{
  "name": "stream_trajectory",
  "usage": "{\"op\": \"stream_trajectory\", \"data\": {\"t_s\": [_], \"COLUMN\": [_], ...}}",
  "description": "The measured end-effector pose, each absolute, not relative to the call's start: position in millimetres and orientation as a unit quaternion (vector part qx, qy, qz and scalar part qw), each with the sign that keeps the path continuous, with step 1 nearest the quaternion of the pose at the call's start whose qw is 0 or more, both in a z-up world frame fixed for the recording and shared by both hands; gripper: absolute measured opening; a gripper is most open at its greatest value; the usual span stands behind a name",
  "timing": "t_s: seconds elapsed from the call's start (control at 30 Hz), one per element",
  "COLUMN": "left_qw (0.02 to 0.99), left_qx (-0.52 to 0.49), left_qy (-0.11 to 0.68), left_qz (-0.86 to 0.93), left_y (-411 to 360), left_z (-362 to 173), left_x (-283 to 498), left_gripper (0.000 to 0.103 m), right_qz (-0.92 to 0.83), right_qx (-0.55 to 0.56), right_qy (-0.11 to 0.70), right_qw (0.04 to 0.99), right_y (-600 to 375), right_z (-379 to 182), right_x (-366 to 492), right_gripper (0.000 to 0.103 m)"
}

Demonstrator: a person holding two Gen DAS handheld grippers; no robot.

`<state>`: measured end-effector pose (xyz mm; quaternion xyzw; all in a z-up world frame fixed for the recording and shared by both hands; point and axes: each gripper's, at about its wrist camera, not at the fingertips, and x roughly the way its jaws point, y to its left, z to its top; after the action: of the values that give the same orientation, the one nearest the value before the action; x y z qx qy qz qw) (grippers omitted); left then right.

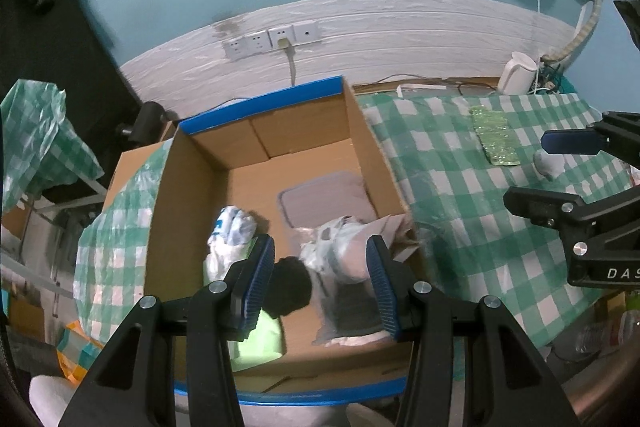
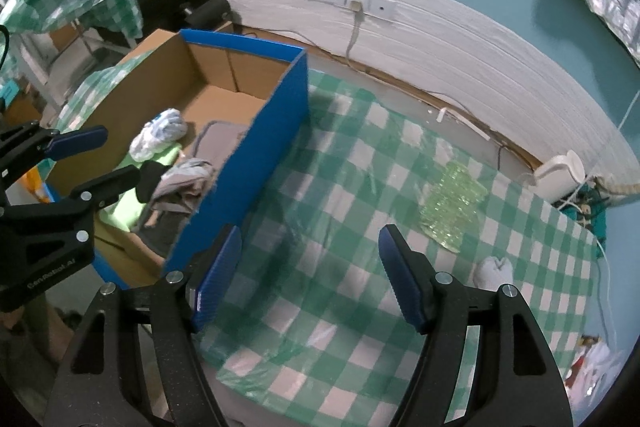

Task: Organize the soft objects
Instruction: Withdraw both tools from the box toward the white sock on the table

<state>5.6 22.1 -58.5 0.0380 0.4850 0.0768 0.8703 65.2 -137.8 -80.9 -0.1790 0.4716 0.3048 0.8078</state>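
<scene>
Hovering over the box (image 1: 192, 163), the left gripper (image 1: 320, 267) has its jaws apart and nothing between them. Below it lie soft things already dropped in: a white-and-blue bundle (image 1: 230, 227) at the left, a black piece (image 1: 292, 285) in the middle near the gripper, a green cloth (image 1: 260, 341) at the near edge, a grey pad (image 1: 324, 201) farther back, and a crumpled pale garment (image 1: 340, 247) on the right by the wall.

The right gripper (image 2: 310, 275) hangs over the checked cloth (image 2: 360, 327) right of the box, jaws wide apart and empty. Two things remain out on the table: a small white sock (image 2: 494, 273), just right of the right finger, and a green sheet (image 2: 452, 203) farther off.

The sock is probably light and limp; it will likely sag and fold when lifted, so pinching its bunched middle, where there is thickness for the pads, seems safest. An edge grip could slip out. The sheet looks thin, glossy and flat, perhaps slippery, and hard to get under; a raised edge or corner is likely the best hold. Nothing here looks fragile.
</scene>
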Motion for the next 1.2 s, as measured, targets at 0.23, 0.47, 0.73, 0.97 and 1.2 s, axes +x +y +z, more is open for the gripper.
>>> {"op": "stream_trajectory", "data": {"t_s": [0.23,0.47,0.73,0.97,1.2], "left_qw": [0.872,0.871,0.869,0.866,0.86], "left_qx": [0.051,0.068,0.08,0.089,0.1], "left_qy": [0.484,0.485,0.487,0.493,0.501], "left_qz": [0.059,0.042,0.025,0.011,0.001], "left_y": [0,-23,-47,-67,-86], "left_z": [-56,-58,-59,-63,-69], "left_x": [13,19,28,38,46], "left_gripper": [0.049,0.049,0.053,0.053,0.053], "right_qz": [0.291,0.274,0.248,0.226,0.208], "right_qx": [-0.168,-0.158,-0.147,-0.132,-0.117], "right_qy": [0.47,0.473,0.479,0.486,0.492], "right_qw": [0.817,0.823,0.829,0.834,0.837], "right_y": [-163,-190,-223,-255,-281], "right_z": [-77,-79,-84,-90,-96], "right_x": [68,73,80,88,95], "right_gripper": [0.072,0.072,0.073,0.073,0.073]}}
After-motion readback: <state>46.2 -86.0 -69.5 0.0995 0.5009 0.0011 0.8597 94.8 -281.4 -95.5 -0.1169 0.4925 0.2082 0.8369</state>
